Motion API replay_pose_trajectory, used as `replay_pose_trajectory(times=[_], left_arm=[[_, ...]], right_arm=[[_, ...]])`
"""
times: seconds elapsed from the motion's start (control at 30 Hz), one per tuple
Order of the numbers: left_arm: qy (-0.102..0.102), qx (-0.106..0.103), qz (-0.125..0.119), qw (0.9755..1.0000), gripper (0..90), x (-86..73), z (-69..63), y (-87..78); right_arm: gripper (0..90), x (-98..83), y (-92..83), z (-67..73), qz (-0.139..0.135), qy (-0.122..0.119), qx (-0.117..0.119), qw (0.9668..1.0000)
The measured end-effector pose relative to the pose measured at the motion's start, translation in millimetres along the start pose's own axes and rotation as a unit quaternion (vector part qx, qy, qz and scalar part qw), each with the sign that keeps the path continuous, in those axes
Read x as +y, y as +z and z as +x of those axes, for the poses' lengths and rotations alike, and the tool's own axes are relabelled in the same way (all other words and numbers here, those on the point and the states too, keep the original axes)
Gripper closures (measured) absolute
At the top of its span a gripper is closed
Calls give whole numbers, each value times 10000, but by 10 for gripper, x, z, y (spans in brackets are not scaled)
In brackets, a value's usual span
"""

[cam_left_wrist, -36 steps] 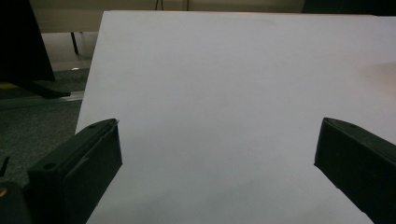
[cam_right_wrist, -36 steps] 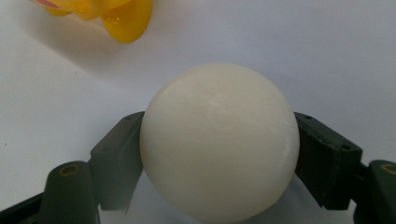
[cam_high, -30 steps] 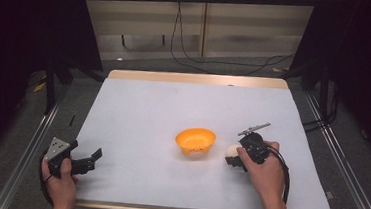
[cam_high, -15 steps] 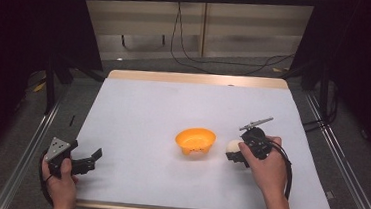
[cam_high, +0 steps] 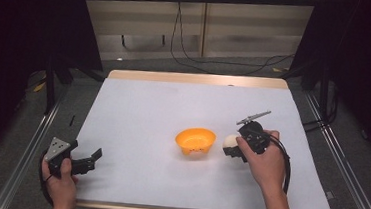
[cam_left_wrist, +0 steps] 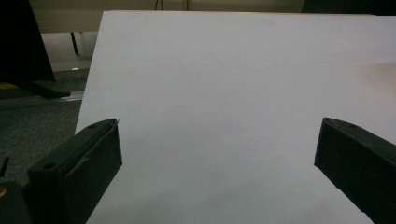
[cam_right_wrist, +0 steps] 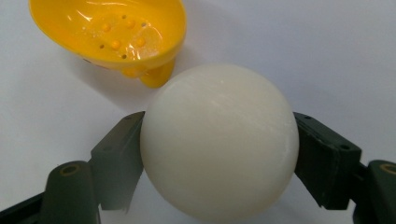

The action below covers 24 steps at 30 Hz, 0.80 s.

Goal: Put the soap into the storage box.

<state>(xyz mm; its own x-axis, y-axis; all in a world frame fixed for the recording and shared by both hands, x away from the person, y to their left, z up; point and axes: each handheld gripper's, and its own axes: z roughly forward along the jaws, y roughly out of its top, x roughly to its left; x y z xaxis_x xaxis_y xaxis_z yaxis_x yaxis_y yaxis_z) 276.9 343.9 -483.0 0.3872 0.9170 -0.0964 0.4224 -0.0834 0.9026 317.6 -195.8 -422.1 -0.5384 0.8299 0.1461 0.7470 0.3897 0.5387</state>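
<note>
White and smooth, the ball [cam_right_wrist: 219,142] sits clamped between the two black jaws of the right gripper [cam_high: 234,147], which press on its opposite sides. In the high view the ball [cam_high: 230,141] is just right of the orange bowl [cam_high: 195,141], close to it but apart, over the pale table [cam_high: 138,111]. The right gripper view shows the bowl [cam_right_wrist: 109,30] just beyond the ball, tipped so its shiny inside with small round bumps faces the camera. The left gripper [cam_high: 91,158] rests near the table's front left corner, well apart from both, its jaws spread wide with nothing but bare tabletop [cam_left_wrist: 224,93] between them.
</note>
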Motion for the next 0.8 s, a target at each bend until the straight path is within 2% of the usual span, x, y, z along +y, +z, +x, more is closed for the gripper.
replay_pose_trajectory(times=[0.03,0.13,0.2,0.37,0.57,0.8], left_arm=[[2,0,-1,10000,6,0,0,0],[-2,2,-1,10000,6,0,0,0],[-2,1,-2,10000,6,0,0,0],[-3,0,-1,10000,6,0,0,0],[-53,-23,-29,10000,6,-2,-4,1],[-46,-23,-28,10000,6,-2,-1,0]], right_arm=[[240,13,-8,13,11,46,-18,10000],[240,56,-23,28,-39,-40,-6,10000],[240,77,-33,45,-21,-15,-18,10000],[240,172,-44,113,-78,-30,64,9999],[240,265,-11,190,-80,-158,92,9998],[240,353,10,255,-67,-188,132,9997]])
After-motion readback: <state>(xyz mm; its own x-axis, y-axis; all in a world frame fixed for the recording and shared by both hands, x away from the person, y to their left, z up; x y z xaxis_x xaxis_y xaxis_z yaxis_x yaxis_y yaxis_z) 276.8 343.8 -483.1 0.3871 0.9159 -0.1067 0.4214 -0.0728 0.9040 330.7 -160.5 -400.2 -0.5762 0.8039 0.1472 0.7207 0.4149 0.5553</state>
